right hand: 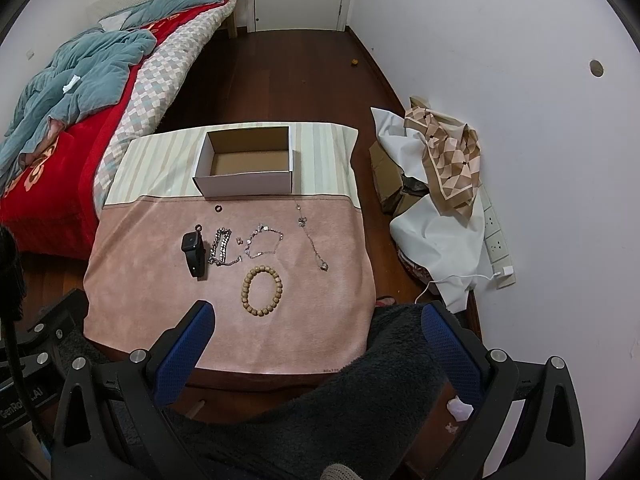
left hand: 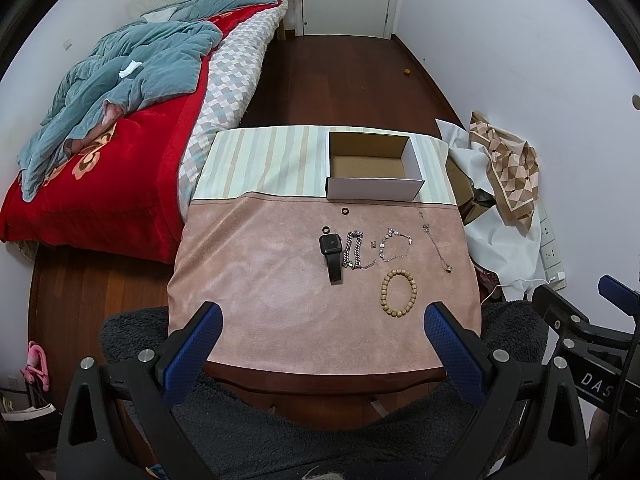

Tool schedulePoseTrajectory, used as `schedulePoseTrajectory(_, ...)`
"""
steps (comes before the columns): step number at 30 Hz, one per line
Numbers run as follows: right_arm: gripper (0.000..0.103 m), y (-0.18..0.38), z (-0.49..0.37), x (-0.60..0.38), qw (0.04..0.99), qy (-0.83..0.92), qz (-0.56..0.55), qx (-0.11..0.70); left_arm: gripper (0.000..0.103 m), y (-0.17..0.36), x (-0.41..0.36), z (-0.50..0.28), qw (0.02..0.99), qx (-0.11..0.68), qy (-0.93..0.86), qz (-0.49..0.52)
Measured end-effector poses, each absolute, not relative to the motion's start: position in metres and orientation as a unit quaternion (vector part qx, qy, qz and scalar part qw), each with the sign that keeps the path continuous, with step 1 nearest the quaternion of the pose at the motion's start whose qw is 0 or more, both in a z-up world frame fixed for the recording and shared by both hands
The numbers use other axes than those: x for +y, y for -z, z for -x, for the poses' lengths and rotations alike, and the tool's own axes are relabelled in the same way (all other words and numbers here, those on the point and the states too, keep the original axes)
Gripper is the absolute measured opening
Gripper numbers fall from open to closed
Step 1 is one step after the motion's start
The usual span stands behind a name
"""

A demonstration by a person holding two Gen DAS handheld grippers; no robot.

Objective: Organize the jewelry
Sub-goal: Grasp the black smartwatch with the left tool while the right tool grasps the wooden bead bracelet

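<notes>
Fingers (left hand: pixel 454 354) of the left gripper (left hand: pixel 322 354) are seen spread wide and empty in the left wrist view, held at the near edge of the pink mat (left hand: pixel 260 280); beyond them the wooden bead bracelet (left hand: pixel 398 293) lies nearest, with the black watch (left hand: pixel 332 256), chunky silver chain (left hand: pixel 356 255), thin bracelet (left hand: pixel 394 246) and pendant necklace (left hand: pixel 436 242) in a row between it and the open cardboard box (left hand: pixel 374 168). In the right wrist view the right gripper (right hand: pixel 318 352) is likewise spread and empty, the wooden bead bracelet (right hand: pixel 262 291) lies just beyond its fingers, and two small dark rings (right hand: pixel 218 208) are seen between the watch (right hand: pixel 194 251) and the box (right hand: pixel 248 168).

tiny earrings (left hand: pixel 373 244) (shape unclear), bed (left hand: pixel 100 184) cropped
</notes>
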State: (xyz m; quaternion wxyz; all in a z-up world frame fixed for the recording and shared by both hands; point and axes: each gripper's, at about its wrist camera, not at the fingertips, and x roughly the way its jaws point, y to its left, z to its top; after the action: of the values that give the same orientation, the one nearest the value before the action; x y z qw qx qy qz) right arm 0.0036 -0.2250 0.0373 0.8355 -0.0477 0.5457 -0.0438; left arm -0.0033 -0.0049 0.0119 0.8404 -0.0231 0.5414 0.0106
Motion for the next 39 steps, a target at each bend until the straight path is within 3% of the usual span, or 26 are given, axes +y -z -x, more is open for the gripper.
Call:
schedulePoseTrajectory(10, 0.103, 0.001, -0.039, -0.237, 0.831, 0.073, 0.029, 0.550, 0.103, 0.034, 0.009, -0.037, 0.844, 0.533, -0.069, -0.001)
schedulePoseTrajectory(23, 0.103, 0.151, -0.095, -0.248, 0.760, 0.090, 0.016, 0.644, 0.103, 0.147, 0.003, -0.095, 0.797, 0.597, -0.073, -0.046)
schedulePoseTrajectory(34, 0.097, 0.214, -0.103, -0.245, 0.723, 0.090, 0.002, 0.685, 0.102, 0.208, -0.008, -0.115, 0.765, 0.642, -0.047, -0.031)
schedulePoseTrajectory(39, 0.092, 0.234, -0.103, -0.244, 0.713, 0.086, -0.006, 0.696, 0.091, 0.221, -0.016, -0.120, 0.762, 0.647, -0.030, -0.024)
